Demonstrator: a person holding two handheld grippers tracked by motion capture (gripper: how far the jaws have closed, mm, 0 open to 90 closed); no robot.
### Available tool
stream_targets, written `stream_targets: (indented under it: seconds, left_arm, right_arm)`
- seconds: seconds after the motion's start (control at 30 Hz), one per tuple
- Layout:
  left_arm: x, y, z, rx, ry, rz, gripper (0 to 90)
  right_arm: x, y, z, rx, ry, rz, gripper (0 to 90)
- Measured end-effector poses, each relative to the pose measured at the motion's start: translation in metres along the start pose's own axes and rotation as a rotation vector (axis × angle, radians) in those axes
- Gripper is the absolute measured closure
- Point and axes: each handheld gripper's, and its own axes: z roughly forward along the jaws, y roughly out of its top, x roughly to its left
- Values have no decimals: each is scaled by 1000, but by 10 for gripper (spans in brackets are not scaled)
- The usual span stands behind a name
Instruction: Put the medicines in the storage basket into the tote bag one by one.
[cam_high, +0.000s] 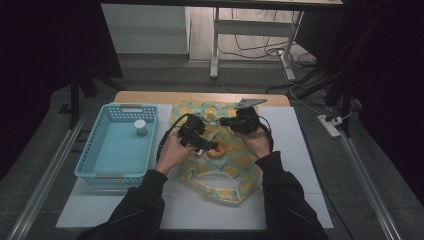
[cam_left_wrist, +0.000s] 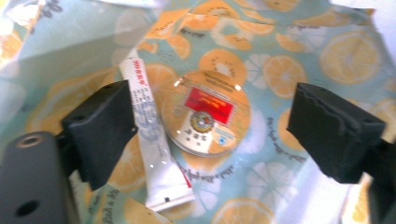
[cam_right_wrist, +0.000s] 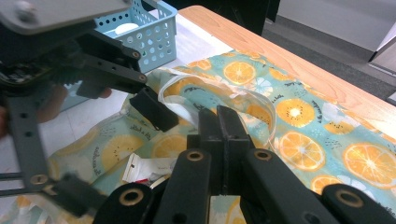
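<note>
The bag (cam_left_wrist: 327, 56) hid part of the tube (cam_left_wrist: 149, 140). The left hand-held gripper (cam_left_wrist: 210, 126) gaped wide above the tin (cam_left_wrist: 208, 114); the right hand-held gripper (cam_right_wrist: 223, 126) pinched the bag's edge.

One fruit-print bag (cam_high: 235, 187) is lying on the table. Inside it, one white tube (cam_left_wrist: 152, 140) and one round tin (cam_left_wrist: 205, 114) are resting. One blue basket (cam_high: 100, 155) is holding one small jar (cam_high: 141, 127). Two grippers are working.

Tube (cam_left_wrist: 154, 154) lies just left of the tin (cam_left_wrist: 205, 113), both inside the bag (cam_left_wrist: 327, 46)
</note>
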Motion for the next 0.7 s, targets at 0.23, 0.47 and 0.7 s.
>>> stream_targets:
  seconds: [0.23, 0.47, 0.7]
  left_arm:
    - [-1, -7, -14, -40, -84, 5, 28]
    - [2, -18, -31, -57, -81, 18, 0]
    - [13, -28, -49, -108, -82, -14, 0]
  right_arm:
    - [0, 0, 0, 2, 2, 1, 900]
    - [0, 0, 0, 3, 2, -3, 900]
    - [0, -1, 1, 6, 2, -2, 900]
